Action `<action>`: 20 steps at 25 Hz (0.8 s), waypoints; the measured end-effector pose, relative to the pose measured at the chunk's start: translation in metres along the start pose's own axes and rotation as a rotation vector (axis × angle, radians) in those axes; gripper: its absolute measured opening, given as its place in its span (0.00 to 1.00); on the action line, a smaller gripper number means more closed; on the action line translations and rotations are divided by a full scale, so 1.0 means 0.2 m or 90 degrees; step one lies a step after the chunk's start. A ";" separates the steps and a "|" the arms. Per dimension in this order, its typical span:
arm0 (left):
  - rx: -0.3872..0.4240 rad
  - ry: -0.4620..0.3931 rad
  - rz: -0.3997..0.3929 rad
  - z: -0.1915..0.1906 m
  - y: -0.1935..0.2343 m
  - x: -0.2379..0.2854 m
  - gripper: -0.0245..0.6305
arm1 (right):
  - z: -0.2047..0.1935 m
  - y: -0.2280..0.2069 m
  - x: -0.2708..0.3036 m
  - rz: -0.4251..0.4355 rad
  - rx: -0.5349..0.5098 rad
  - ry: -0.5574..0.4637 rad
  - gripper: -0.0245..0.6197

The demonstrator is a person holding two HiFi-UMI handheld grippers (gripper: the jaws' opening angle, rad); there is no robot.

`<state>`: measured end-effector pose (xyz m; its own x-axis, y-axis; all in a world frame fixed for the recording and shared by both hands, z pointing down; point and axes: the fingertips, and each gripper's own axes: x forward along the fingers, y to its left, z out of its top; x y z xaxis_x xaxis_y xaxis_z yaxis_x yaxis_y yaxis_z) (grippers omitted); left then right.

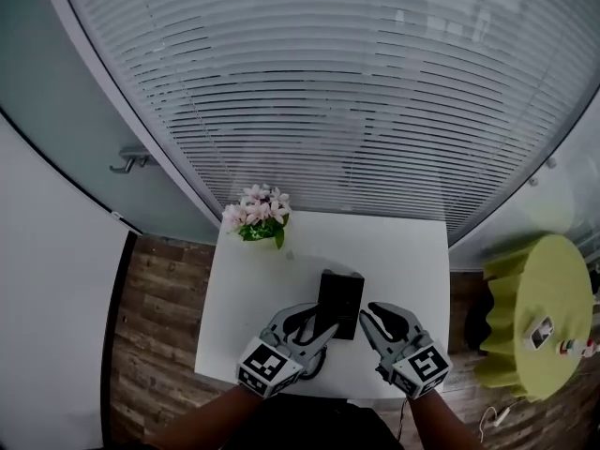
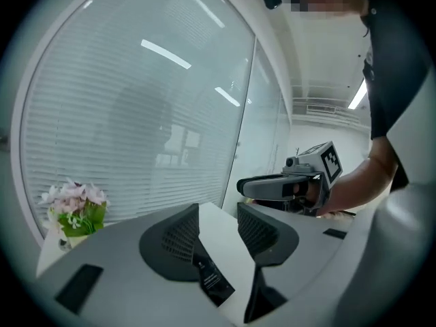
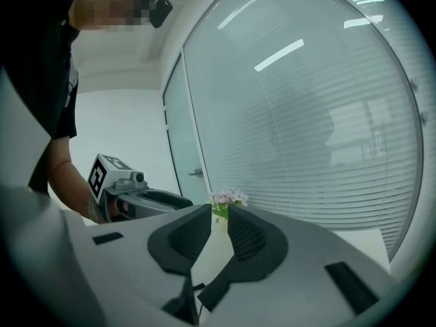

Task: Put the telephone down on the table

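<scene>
The black telephone (image 1: 341, 296) lies flat on the white table (image 1: 403, 261), near its front edge. My left gripper (image 1: 321, 319) hovers at the phone's near left corner, its jaws apart. In the left gripper view the left gripper (image 2: 218, 213) is open; part of the phone (image 2: 212, 279), with a printed label, shows low in the gap, and no pad presses on it. My right gripper (image 1: 372, 312) hangs just right of the phone. In the right gripper view the right gripper (image 3: 219, 213) has a narrow gap with nothing in it.
A pot of pink flowers (image 1: 258, 214) stands at the table's far left corner. A glass wall with blinds (image 1: 356, 101) runs behind the table. A yellow-green round stool (image 1: 539, 293) with small items stands to the right. The floor (image 1: 155, 317) is wood.
</scene>
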<state>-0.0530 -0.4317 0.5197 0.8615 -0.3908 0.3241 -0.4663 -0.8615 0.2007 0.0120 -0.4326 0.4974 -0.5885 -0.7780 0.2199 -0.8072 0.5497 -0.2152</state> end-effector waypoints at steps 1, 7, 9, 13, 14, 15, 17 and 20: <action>0.007 -0.015 -0.004 0.05 -0.03 -0.03 0.28 | 0.05 0.03 -0.03 0.004 -0.002 -0.014 0.17; 0.038 -0.123 0.024 0.28 -0.13 -0.16 0.08 | 0.29 0.20 -0.13 0.017 -0.025 -0.097 0.11; 0.055 -0.146 0.029 0.34 -0.15 -0.18 0.05 | 0.31 0.22 -0.15 0.015 -0.033 -0.105 0.10; 0.071 -0.166 0.024 0.39 -0.18 -0.20 0.05 | 0.33 0.24 -0.16 0.013 -0.053 -0.109 0.08; 0.072 -0.168 0.023 0.39 -0.18 -0.20 0.05 | 0.33 0.24 -0.16 0.011 -0.057 -0.105 0.08; 0.073 -0.170 0.022 0.39 -0.19 -0.20 0.05 | 0.32 0.24 -0.16 0.009 -0.061 -0.102 0.08; 0.070 -0.172 0.020 0.40 -0.19 -0.21 0.05 | 0.32 0.25 -0.16 0.006 -0.065 -0.098 0.07; 0.061 -0.176 0.014 0.40 -0.20 -0.21 0.05 | 0.31 0.25 -0.17 0.001 -0.065 -0.101 0.07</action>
<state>-0.0541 -0.4079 0.4245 0.8795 -0.4720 0.0602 -0.4758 -0.8734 0.1039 -0.0051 -0.3983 0.4197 -0.5811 -0.8112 0.0654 -0.8118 0.5722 -0.1166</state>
